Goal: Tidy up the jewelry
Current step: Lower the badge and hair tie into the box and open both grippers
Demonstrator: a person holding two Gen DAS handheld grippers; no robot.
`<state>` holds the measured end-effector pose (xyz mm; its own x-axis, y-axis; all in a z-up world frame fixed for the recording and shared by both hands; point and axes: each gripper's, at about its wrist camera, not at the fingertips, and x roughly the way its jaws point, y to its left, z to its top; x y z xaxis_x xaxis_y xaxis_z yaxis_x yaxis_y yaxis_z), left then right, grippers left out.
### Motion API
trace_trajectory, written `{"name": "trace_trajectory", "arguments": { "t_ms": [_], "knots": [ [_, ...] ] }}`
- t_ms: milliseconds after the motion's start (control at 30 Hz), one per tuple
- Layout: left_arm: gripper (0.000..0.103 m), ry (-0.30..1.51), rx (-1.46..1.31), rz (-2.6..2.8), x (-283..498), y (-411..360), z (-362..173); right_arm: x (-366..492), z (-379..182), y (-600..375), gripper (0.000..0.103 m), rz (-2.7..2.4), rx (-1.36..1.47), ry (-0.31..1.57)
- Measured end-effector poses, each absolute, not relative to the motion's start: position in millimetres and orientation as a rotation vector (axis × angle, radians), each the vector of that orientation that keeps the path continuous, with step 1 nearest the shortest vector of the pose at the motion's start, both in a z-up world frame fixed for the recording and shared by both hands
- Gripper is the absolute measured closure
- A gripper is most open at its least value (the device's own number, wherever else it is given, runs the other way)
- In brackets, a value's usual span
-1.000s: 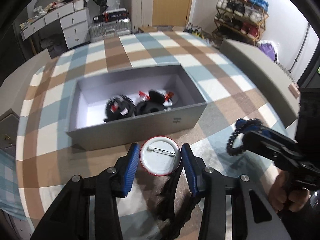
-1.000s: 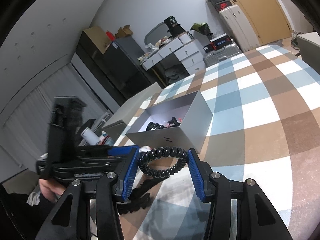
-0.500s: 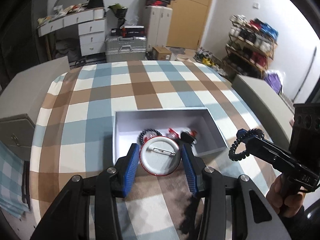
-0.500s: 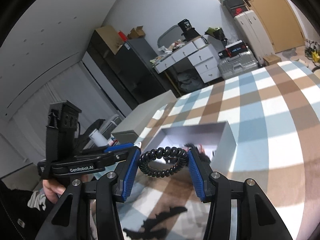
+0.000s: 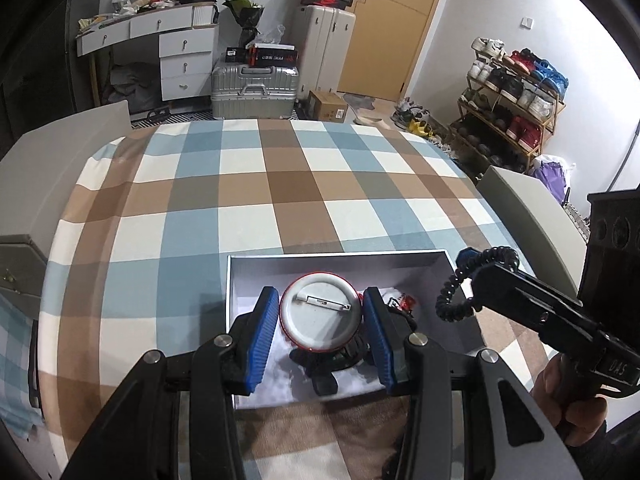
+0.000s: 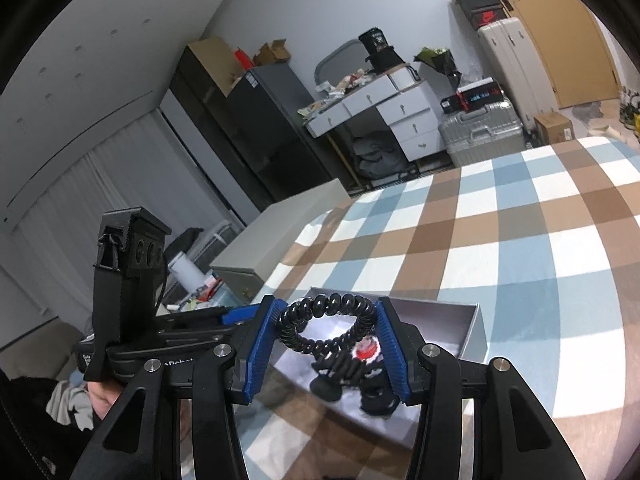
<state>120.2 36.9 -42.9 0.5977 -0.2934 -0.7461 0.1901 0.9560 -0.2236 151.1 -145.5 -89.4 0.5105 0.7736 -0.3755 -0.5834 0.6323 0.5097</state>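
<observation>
Both grippers now hang over the open grey box [image 5: 448, 258], which a second ago lay ahead of them on the checked tablecloth [image 5: 240, 184]. Left gripper [image 5: 320, 326] clamps a round pin badge [image 5: 320, 316] by its rim (back side up, pin bar running across between the pads). Right gripper [image 6: 330, 344] pinches a black coil hair tie [image 6: 324, 322], loop stretched pad to pad.

Box [image 5: 450, 258]: near wall hidden behind the left tongs [image 5: 320, 322]; contents under the round badge [image 5: 320, 314] mostly covered. Dark items [image 6: 344, 368] in the box blurred, kind indistinct. Right hand [image 5: 576, 404] cut off by the frame edge.
</observation>
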Motion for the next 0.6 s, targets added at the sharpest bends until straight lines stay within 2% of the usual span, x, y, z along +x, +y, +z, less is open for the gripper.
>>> {"name": "trace_trajectory", "arguments": {
  "t_ms": [300,600],
  "knots": [
    [0.065,0.928,-0.152,-0.296,131.8,40.4,-56.5,176.4,-108.1,-129.9,0.054,0.792,0.274,0.717],
    [0.065,0.955,-0.166,-0.319,141.9,37.5,-66.6,184.8,-113.5,-125.6,0.053,0.763,0.252,0.737]
  ]
}}
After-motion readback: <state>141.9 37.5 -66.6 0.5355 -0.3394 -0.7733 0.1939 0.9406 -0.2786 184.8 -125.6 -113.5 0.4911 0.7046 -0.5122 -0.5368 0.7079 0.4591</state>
